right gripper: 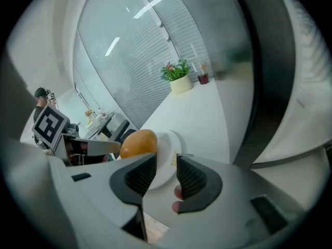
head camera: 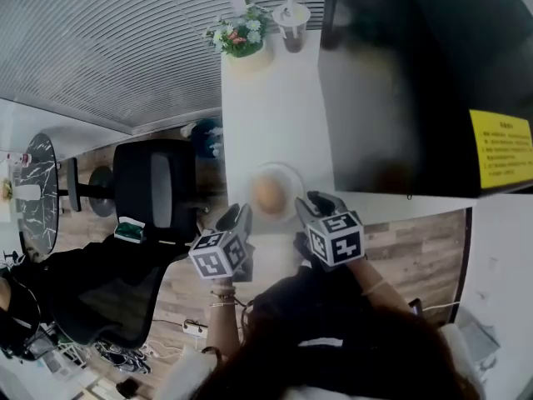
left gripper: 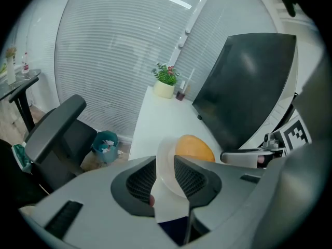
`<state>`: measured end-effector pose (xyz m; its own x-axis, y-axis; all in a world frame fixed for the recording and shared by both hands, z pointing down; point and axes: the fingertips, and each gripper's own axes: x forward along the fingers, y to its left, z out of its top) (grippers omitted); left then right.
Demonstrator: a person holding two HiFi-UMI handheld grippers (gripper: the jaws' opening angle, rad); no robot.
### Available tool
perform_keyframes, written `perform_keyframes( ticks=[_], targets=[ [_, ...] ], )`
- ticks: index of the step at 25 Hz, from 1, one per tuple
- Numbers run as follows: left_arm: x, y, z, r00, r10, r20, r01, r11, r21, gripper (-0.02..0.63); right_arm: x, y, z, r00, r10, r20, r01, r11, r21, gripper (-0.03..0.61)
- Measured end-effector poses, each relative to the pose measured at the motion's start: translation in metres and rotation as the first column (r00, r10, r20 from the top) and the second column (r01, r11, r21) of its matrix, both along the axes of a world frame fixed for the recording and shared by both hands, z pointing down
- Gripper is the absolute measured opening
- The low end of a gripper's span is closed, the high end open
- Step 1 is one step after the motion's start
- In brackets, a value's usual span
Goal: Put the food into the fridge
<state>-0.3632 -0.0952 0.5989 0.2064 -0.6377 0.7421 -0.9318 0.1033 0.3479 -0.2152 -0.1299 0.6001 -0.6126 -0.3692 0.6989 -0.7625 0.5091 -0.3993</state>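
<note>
A round orange-brown piece of food (head camera: pixel 269 194) lies on a white plate (head camera: pixel 288 178) at the near end of a white counter (head camera: pixel 258 115). My left gripper (head camera: pixel 239 218) is at the plate's left rim and my right gripper (head camera: pixel 311 204) at its right rim. In the left gripper view the plate's rim (left gripper: pixel 165 160) runs between the jaws of the left gripper (left gripper: pixel 165 176), which stand apart from it, with the food (left gripper: pixel 194 148) just beyond. In the right gripper view the right gripper (right gripper: pixel 166 174) straddles the plate's rim (right gripper: pixel 167 157) the same way, beside the food (right gripper: pixel 137 143). Both stand open. The dark-fronted fridge (head camera: pixel 416 82) rises to the right.
A pot of flowers (head camera: pixel 241 36) and a lidded cup with a dark drink (head camera: pixel 291 19) stand at the counter's far end. A black office chair (head camera: pixel 158 190) and a teal bin (head camera: pixel 206 136) are on the floor to the left. A yellow label (head camera: pixel 500 150) is on the fridge.
</note>
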Motion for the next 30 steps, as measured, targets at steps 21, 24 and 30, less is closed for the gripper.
perform_keyframes(
  ticks=[21,24,30],
  targets=[
    [0.006,-0.005,0.035,0.995,0.014,-0.097,-0.026,0.992,-0.121,0.123,0.002,-0.004,0.034,0.996,0.084,0.027,-0.077,0.978,-0.192,0.127],
    [0.006,-0.005,0.035,0.995,0.012,-0.103,-0.025,0.991,-0.128,0.123,0.001,-0.004,0.033,0.996,0.086,0.039,-0.076,0.977,-0.200,0.127],
    [0.007,-0.003,0.034,0.991,0.012,-0.131,-0.031,0.989,-0.144,0.123,-0.002,-0.003,0.031,0.995,0.082,0.050,-0.069,0.974,-0.214,0.127]
  ],
)
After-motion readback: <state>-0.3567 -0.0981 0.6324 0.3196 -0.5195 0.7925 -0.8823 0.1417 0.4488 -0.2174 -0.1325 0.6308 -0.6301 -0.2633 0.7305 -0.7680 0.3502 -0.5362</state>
